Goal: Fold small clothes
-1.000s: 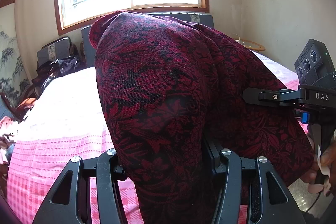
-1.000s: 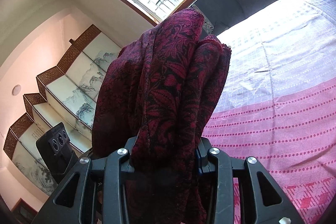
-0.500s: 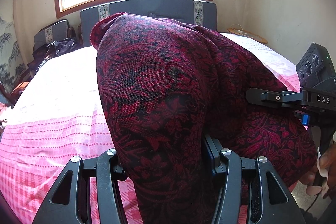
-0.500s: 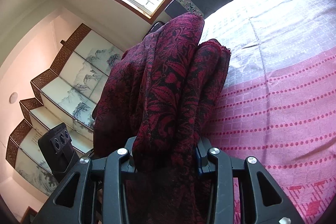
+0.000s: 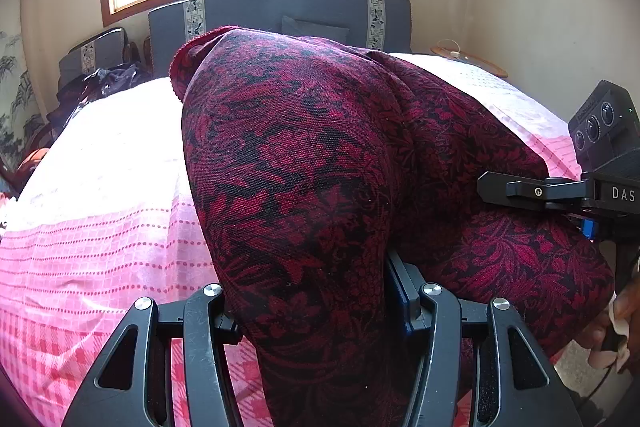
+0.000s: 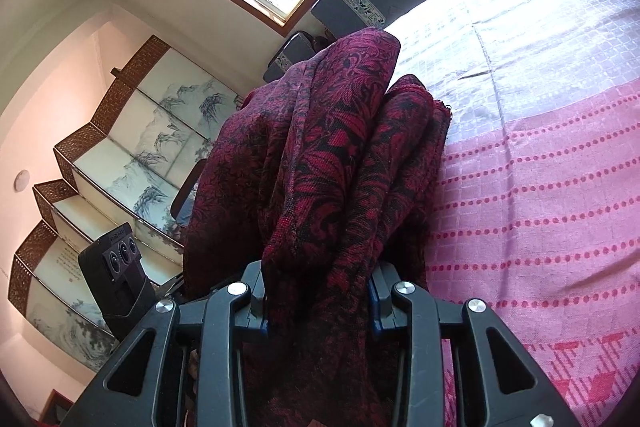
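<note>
A dark red garment with a black floral pattern (image 5: 304, 179) hangs draped over both grippers above the bed. My left gripper (image 5: 316, 291) is shut on it; the cloth covers the fingertips. In the right wrist view the same garment (image 6: 340, 163) falls in thick folds over my right gripper (image 6: 320, 291), which is shut on it, fingertips hidden. The right gripper's body also shows at the right edge of the left wrist view (image 5: 560, 191), pressed against the cloth. The left gripper's camera block shows at the lower left of the right wrist view (image 6: 120, 279).
A bed with a pink dotted and checked cover (image 5: 100, 247) lies below, also in the right wrist view (image 6: 540, 187). A dark grey headboard (image 5: 280, 11) stands under the window. Dark clothes (image 5: 100, 83) are piled at the far left. A painted folding screen (image 6: 120, 155) stands beside the bed.
Both grippers have tilted down and forward with the garment held; more of the bed and headboard shows now, less window. The grips have not changed.
</note>
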The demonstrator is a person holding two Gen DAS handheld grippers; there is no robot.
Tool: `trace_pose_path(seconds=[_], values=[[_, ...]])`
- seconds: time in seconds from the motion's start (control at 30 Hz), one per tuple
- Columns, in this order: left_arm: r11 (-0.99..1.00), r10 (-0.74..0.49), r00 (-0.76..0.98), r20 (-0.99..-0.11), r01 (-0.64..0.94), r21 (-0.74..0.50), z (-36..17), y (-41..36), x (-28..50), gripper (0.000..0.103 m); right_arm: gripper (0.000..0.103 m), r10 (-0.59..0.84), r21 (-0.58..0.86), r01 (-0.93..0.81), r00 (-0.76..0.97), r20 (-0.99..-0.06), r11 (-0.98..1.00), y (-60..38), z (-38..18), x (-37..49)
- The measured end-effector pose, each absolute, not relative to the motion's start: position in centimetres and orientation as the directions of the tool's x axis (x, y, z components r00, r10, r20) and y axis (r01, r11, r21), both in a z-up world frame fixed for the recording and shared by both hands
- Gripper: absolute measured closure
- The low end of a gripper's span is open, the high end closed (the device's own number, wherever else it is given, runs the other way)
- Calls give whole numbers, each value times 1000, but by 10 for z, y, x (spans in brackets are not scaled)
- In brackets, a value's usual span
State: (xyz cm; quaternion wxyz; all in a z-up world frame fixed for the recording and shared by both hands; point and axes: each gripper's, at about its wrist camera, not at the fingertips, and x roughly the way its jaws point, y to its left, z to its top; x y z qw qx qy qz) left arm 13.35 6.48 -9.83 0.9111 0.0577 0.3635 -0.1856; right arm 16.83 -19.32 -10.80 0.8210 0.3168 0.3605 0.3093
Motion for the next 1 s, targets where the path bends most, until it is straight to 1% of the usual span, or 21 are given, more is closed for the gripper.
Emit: trace_pose_path(seconds=[0.13, 0.17, 0.23, 0.3, 0.37, 0.43, 0.5, 0.67, 0.93, 1.0], values=[[924, -299, 665, -685, 382, -33, -100, 68, 137, 47, 71, 705, 699, -277, 551, -446, 659, -185, -105, 165], [924, -300, 663, -685, 379, -38, -100, 70, 137, 44, 71, 691, 681, -274, 552, -467, 679, -183, -105, 164], [928, -304, 660, -687, 369, -57, -104, 74, 136, 39, 72, 679, 663, -272, 544, -492, 698, -181, -106, 165], [936, -298, 665, -685, 346, -71, -106, 79, 134, 28, 72, 677, 663, -264, 539, -501, 701, -181, -108, 167], [945, -277, 675, -684, 319, -69, -109, 81, 132, 22, 72, 682, 666, -268, 536, -498, 696, -180, -109, 166], [952, -259, 688, -678, 301, -59, -110, 83, 129, 18, 72, 677, 653, -276, 536, -505, 705, -177, -107, 167], [962, -222, 710, -668, 273, -29, -110, 82, 124, 11, 72, 678, 654, -276, 534, -505, 704, -176, -107, 168], [972, -165, 736, -657, 235, 19, -111, 78, 116, 8, 70, 678, 650, -281, 534, -505, 706, -177, -111, 167], [978, -154, 737, -659, 210, 6, -110, 76, 110, 7, 66, 702, 672, -292, 522, -485, 681, -188, -110, 155], [978, -156, 736, -659, 209, 2, -110, 75, 108, 7, 66, 704, 662, -303, 509, -495, 685, -190, -109, 147]])
